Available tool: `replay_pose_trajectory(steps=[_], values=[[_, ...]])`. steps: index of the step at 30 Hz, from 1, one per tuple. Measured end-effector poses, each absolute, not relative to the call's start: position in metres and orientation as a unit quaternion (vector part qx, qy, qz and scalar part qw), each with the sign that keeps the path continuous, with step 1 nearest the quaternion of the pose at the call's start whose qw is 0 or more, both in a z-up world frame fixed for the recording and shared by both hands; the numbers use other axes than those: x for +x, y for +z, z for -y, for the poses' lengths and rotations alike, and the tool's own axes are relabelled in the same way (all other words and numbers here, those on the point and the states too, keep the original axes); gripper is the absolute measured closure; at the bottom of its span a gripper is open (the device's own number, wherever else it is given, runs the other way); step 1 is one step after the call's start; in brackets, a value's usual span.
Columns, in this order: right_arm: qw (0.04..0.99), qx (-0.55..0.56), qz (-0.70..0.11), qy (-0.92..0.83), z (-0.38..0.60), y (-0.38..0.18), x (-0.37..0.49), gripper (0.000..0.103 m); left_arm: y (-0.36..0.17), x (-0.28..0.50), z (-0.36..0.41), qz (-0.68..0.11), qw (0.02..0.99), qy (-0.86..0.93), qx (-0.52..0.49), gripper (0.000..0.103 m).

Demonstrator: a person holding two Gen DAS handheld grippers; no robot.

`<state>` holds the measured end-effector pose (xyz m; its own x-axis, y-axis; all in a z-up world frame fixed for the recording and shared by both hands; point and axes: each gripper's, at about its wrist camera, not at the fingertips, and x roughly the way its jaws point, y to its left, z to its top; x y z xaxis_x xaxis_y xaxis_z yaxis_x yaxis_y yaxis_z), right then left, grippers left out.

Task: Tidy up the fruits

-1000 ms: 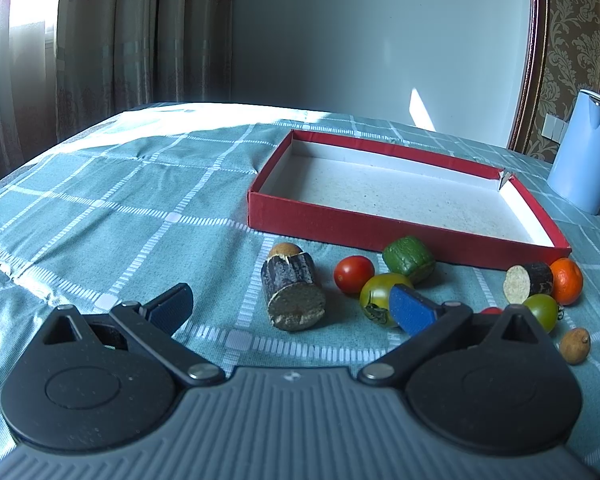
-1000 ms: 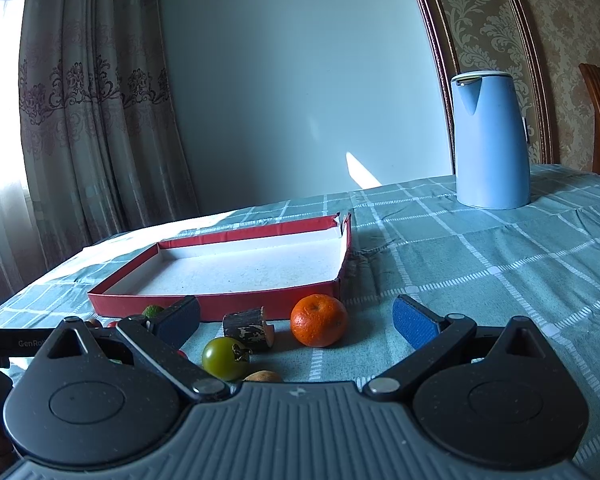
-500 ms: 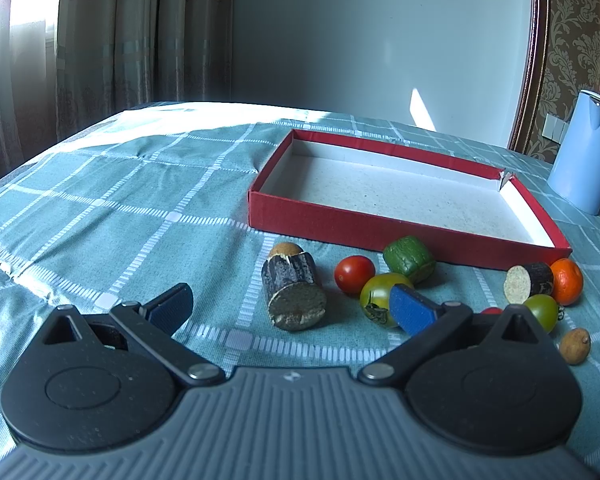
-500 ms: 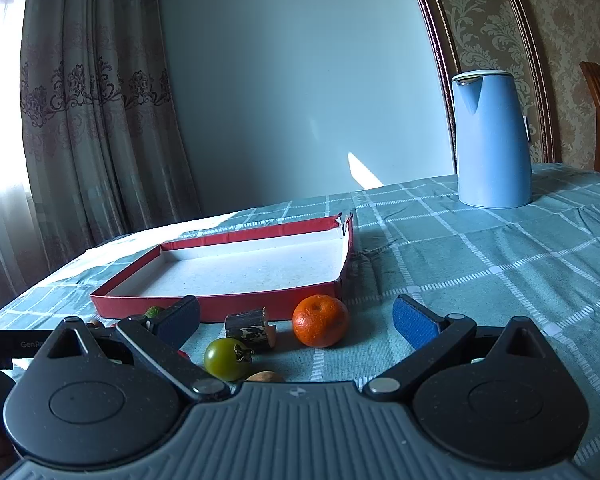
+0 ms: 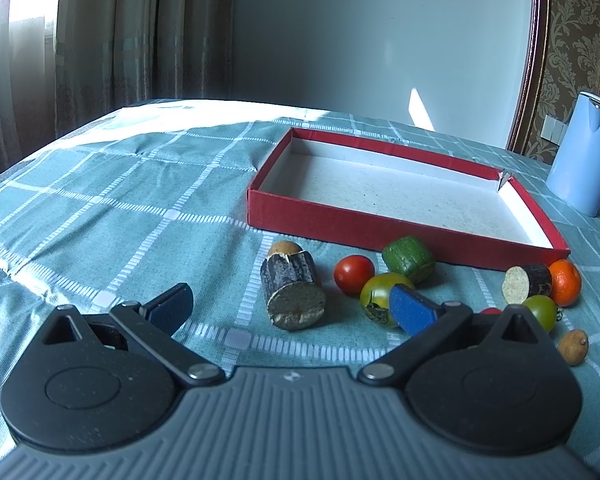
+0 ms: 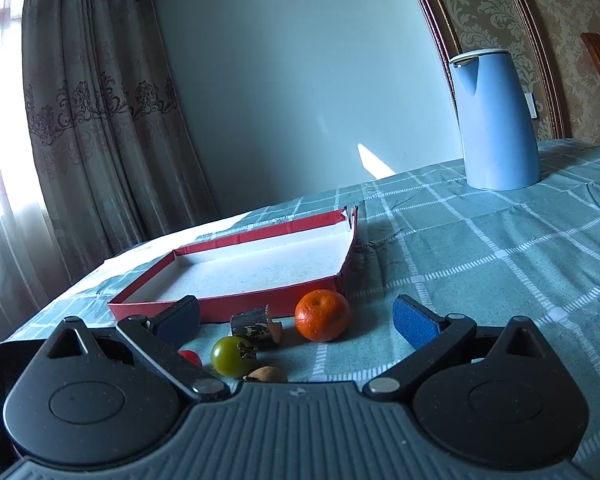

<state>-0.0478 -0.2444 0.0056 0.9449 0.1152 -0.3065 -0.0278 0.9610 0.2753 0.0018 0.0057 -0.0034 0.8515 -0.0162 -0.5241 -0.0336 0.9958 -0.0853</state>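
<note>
Left gripper [image 5: 290, 310] spread wide, holding nothing, low over the checked teal tablecloth [image 5: 120, 208]; right gripper [image 6: 296, 316] likewise agape & empty. Fruits lie loose on the cloth just in front of the red tray [image 5: 380, 228], which has a white inside w/ nothing in it: dark bark-skinned stub w/ pale cut end [image 5: 294, 294], red tomato [image 5: 354, 274], green-yellow tomato [image 5: 380, 294], green chunk [image 5: 408, 258], orange mandarin [image 6: 322, 315], small brown nut [image 5: 573, 347]. Blue kettle [image 6: 496, 120] stands well apart.
</note>
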Motion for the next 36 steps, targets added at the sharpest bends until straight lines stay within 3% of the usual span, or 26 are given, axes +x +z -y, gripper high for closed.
replay_pose_trajectory(steps=[10, 36], values=[[0.979, 0.087, -0.179, 0.036, 0.2405, 0.0039, -0.0510, 0.000, -0.0031, 0.0027, -0.0060, -0.272, 0.961, 0.007, -0.048, 0.000], [0.980, 0.093, -0.171, 0.046, 0.2431, 0.0018, -0.0557, 0.000, -0.0028, 0.0025, -0.0066, -0.272, 0.961, 0.007, -0.049, 0.000]])
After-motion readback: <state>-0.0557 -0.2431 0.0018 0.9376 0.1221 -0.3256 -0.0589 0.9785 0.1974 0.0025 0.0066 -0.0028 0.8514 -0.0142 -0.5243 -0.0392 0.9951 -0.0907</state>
